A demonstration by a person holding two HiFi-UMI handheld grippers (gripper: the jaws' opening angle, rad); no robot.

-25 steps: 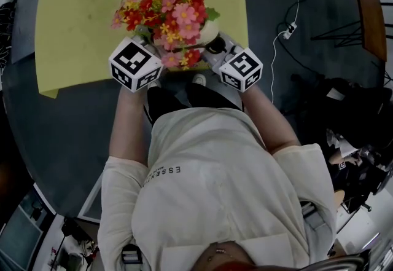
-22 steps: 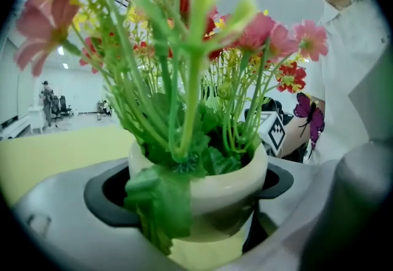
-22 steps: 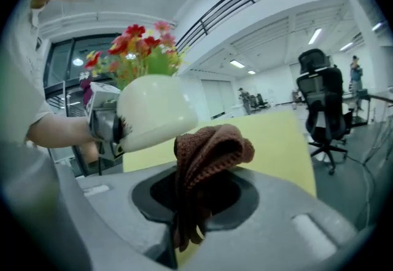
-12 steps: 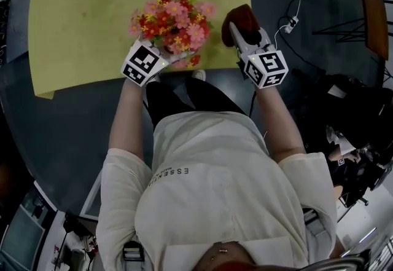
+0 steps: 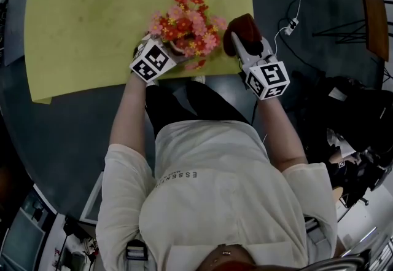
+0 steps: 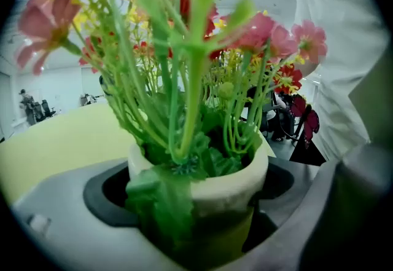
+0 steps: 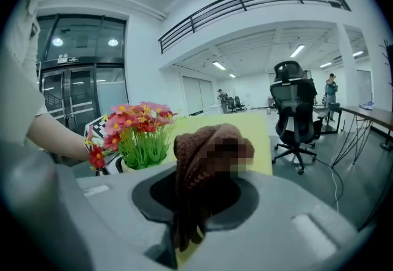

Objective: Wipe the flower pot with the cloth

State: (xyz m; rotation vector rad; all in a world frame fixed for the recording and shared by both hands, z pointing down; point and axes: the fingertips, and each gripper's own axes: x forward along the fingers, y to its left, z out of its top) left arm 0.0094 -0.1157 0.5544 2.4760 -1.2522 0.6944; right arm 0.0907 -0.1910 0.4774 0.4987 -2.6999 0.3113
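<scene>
Clamping the flower pot (image 6: 236,180), largely hidden under flowers (image 5: 187,18), is your left gripper (image 6: 193,196); right of the pot, your right gripper (image 7: 196,199) pinches the cloth (image 7: 193,153).

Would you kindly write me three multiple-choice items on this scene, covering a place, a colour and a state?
1. In the head view, where is the cloth relative to the flower pot?
A. Beside it, to its right
B. Stuffed inside it
C. Underneath it

2. What colour is the cloth?
A. Blue
B. Brown
C. White

3. What is the state of the left gripper?
A. Open and empty
B. Shut on the cloth
C. Shut on the flower pot

Answers:
1 A: the right gripper holds the cloth just right of the flowers.
2 B: it shows dark brown in both the head view and the right gripper view.
3 C: the left gripper view shows the pot's rim clamped between the jaws.
</scene>
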